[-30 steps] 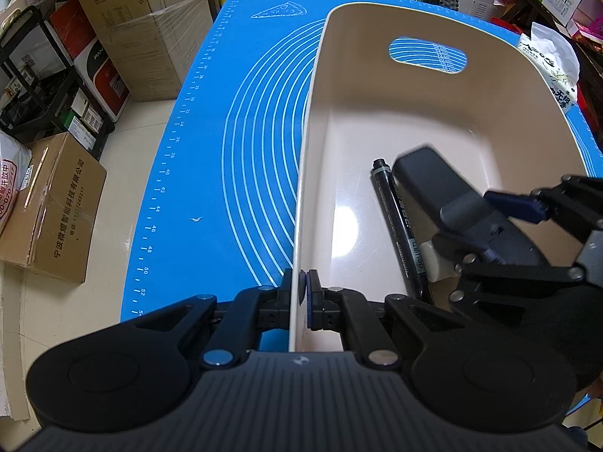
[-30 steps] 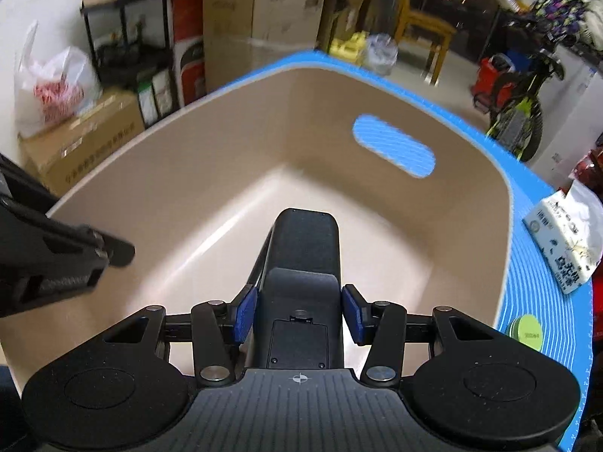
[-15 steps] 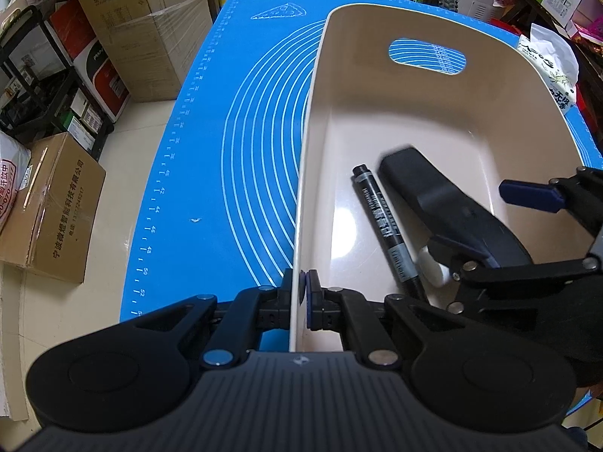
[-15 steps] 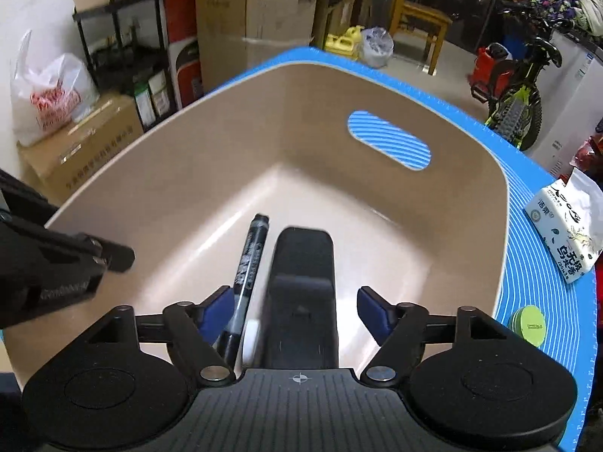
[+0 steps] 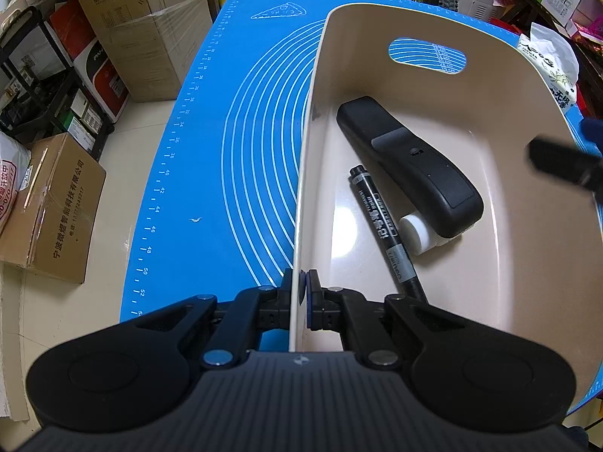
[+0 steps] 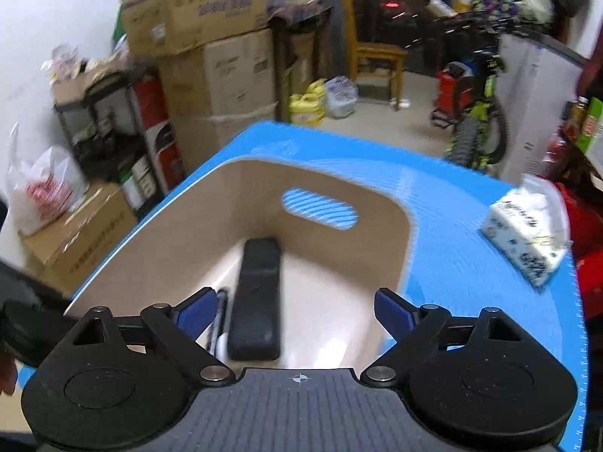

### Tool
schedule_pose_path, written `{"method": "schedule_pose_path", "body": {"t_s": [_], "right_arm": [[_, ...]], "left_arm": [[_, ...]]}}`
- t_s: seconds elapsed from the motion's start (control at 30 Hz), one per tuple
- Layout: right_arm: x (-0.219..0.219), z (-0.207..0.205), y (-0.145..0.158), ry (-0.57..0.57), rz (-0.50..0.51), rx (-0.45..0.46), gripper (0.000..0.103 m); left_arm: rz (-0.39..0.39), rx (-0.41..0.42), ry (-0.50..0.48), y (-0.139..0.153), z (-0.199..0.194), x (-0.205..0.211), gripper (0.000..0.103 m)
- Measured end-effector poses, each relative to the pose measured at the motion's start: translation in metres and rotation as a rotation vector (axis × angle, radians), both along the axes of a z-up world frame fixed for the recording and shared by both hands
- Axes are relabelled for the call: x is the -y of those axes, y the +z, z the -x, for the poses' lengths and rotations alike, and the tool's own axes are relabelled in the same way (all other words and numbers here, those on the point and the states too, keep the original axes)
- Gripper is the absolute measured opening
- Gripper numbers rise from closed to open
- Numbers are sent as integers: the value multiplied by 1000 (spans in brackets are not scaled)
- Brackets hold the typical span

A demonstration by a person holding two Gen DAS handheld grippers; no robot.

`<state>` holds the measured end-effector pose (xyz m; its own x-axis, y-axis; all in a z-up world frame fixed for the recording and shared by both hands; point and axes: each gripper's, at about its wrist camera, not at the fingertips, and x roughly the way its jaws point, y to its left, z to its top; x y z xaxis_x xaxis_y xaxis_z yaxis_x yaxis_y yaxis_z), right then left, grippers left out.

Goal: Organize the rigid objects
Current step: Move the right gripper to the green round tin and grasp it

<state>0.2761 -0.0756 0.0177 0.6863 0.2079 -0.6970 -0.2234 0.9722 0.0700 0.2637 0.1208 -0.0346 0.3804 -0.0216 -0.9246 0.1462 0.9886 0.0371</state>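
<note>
A beige plastic bin (image 5: 501, 86) stands on the blue mat (image 5: 233, 143). My left gripper (image 5: 301, 293) is shut on the bin's near left wall. Inside the bin lie a black remote control (image 5: 407, 162), a black marker (image 5: 380, 226) and a small white cylinder (image 5: 418, 235) partly under the remote. My right gripper (image 6: 296, 310) is open and empty, raised above the bin (image 6: 211, 203), with the remote (image 6: 258, 293) below it. A blurred part of it shows at the right edge of the left wrist view (image 5: 561, 165).
A white tissue pack (image 6: 527, 226) lies on the mat to the right of the bin. Cardboard boxes (image 5: 49, 207) and a black shelf (image 6: 101, 132) stand on the floor to the left. A bicycle (image 6: 478, 113) and a wooden chair (image 6: 377, 56) stand beyond the table.
My right gripper let go of the remote, opened wide and rose up out of the bin. The remote now lies on the bin floor beside the marker. My left gripper has kept its hold.
</note>
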Motion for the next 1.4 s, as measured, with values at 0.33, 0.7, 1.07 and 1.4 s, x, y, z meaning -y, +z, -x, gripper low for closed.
{"method": "schedule_pose_path", "body": {"t_s": [0.33,0.7,1.07,1.4], "right_arm": [[63,-8,-4,-167,3,87,92],[128,-32,-46,-334,-8,75,94],[135,-65,-98,-290,137,-48,94],[158,-69,-135,-345,109,-121,88]], "left_arm": [[1,-1,1,0,0,1,7],[3,-4,0,0,-1,1,7],[-6,-4,-2,0,-1,1,7],[-10,-4,-3,0,-1,2,7]]}}
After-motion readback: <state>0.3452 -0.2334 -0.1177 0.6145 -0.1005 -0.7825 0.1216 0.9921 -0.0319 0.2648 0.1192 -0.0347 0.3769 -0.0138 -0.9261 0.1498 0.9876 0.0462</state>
